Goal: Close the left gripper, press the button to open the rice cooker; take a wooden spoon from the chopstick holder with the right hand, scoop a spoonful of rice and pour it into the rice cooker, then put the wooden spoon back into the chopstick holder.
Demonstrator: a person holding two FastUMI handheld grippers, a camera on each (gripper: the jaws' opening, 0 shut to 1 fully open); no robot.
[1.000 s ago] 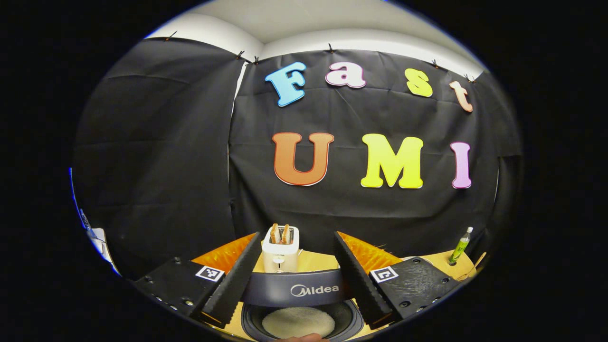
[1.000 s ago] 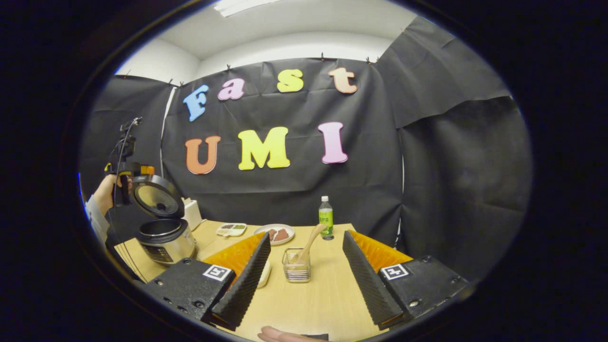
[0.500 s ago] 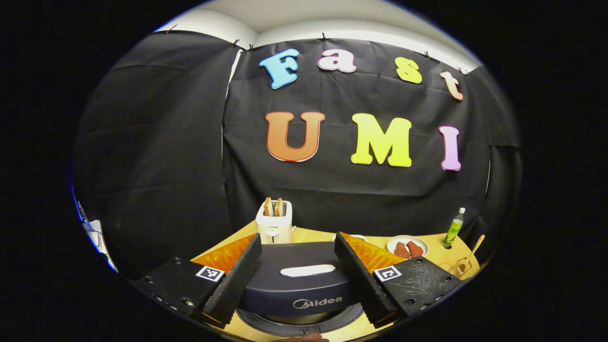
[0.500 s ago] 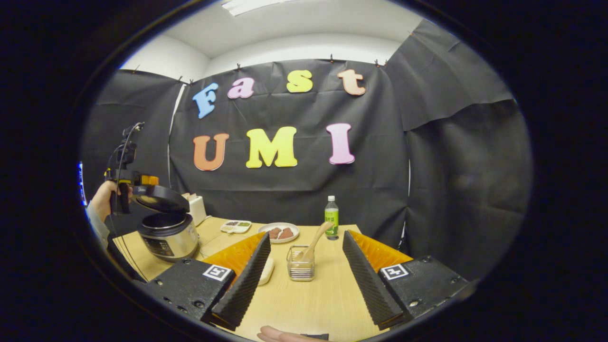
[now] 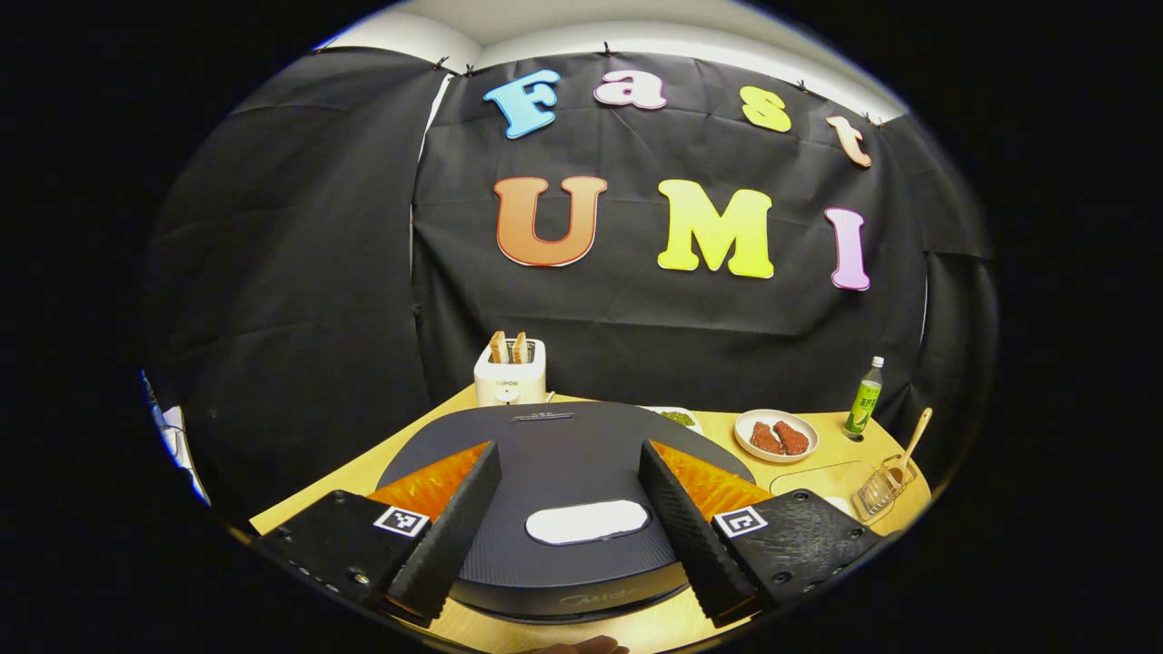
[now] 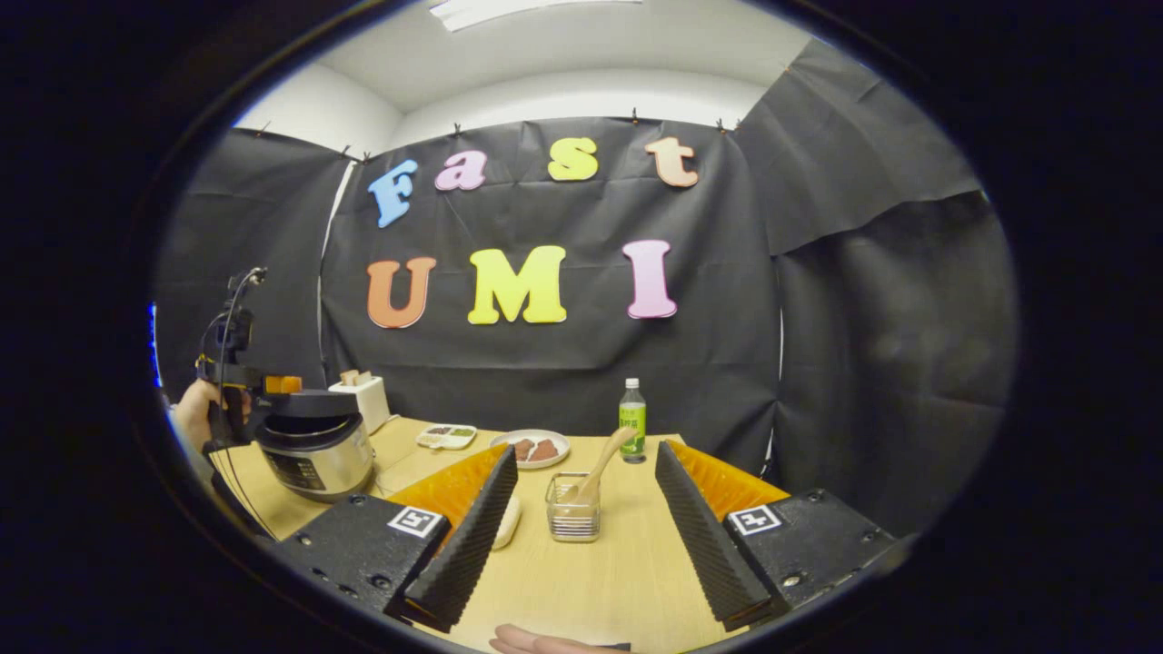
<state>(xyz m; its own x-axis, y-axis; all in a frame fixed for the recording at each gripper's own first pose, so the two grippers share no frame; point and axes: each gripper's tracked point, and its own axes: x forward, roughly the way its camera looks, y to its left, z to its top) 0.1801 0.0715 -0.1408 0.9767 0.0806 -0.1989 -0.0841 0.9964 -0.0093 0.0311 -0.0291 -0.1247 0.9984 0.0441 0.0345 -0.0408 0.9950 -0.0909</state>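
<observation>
Light wooden table [image 6: 581,581]: carries every item below.

Round rice cooker, steel body with dark lid [image 5: 563,454]: at the table's left end; lid lies flat and looks down, a pale oval button [image 5: 587,522] on top.

Left gripper [image 5: 568,518]: directly above the lid, fingers spread wide apart and holding nothing. Risk: splayed fingers would straddle the button rather than press it, so the lid would not open.

Right gripper [image 6: 581,536]: fingers wide apart, empty, aimed at the holder.

Clear wire-ribbed chopstick holder [image 6: 572,520]: mid-table. Risk: light, may tip if the spoon drags on it.

Pale wooden spoon [image 6: 600,465]: leans in the holder, tilted right.
</observation>
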